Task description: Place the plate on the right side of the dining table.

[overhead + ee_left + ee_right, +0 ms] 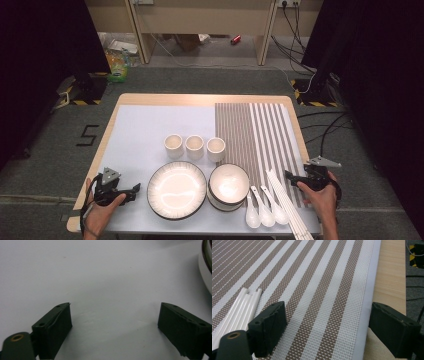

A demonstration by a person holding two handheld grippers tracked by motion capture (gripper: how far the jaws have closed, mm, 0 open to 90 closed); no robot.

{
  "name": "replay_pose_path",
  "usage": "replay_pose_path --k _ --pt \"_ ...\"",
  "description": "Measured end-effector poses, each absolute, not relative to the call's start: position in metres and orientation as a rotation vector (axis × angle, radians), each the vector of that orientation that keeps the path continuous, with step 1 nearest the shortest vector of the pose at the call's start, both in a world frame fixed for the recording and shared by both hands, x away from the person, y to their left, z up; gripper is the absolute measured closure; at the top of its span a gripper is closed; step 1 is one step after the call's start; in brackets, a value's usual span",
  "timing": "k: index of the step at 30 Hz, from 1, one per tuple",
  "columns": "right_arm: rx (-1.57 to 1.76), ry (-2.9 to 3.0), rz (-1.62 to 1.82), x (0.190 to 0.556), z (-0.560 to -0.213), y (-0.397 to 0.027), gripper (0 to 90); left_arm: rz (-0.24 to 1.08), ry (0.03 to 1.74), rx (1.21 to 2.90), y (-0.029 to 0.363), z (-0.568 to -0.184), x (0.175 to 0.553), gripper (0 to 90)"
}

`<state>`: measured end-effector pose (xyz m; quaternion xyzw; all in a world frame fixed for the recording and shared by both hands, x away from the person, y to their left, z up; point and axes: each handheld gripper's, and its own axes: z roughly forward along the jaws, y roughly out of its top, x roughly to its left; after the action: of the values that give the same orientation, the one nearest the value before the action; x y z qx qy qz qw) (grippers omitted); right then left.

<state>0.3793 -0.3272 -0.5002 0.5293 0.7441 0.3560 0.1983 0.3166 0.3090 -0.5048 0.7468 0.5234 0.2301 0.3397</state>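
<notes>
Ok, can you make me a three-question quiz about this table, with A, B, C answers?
1. Where are the chopsticks?
A. On the striped mat, near the right claw
B. Inside a cup
C. On the big plate

2. How many small cups stand in the row?
A. One
B. Three
C. Five

3. What is the left claw doing?
A. Squeezing a spoon
C. Holding a cup
B. Open, with nothing between its jaws

Answers:
1 A, the white sticks lie on the striped mat beside the right claw.
2 B, three cups stand side by side behind the plate and the bowl.
3 B, its jaws stand wide apart over bare white cloth.
</notes>
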Motion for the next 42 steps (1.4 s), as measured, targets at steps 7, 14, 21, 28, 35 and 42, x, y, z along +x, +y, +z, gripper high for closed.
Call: replay_pose_path --k 7,14,21,28,35,42 --pt "1.487 2.082 1.0 0.38 -0.5 -0.328 14.8 0.604 1.363 1.934 0.31 -0.504 0.315 14.9" --pt "1.489 2.083 0.997 0.38 -0.5 -0.328 14.8 0.564 1.358 1.904 0.311 -0.503 0.312 14.8" --pt "1.492 2.082 0.999 0.38 -0.5 -0.328 14.7 0.553 1.343 1.895 0.309 -0.496 0.304 14.8" --pt "1.483 2.083 0.995 0.379 -0.5 -0.327 14.8 0.558 1.331 1.893 0.305 -0.49 0.296 14.8" --pt "1.486 2.082 0.995 0.379 -0.5 -0.327 14.8 0.529 1.299 1.861 0.303 -0.479 0.281 14.8" --pt "1.48 2.082 0.991 0.379 -0.5 -0.327 14.7 0.523 1.26 1.868 0.297 -0.47 0.271 14.9"
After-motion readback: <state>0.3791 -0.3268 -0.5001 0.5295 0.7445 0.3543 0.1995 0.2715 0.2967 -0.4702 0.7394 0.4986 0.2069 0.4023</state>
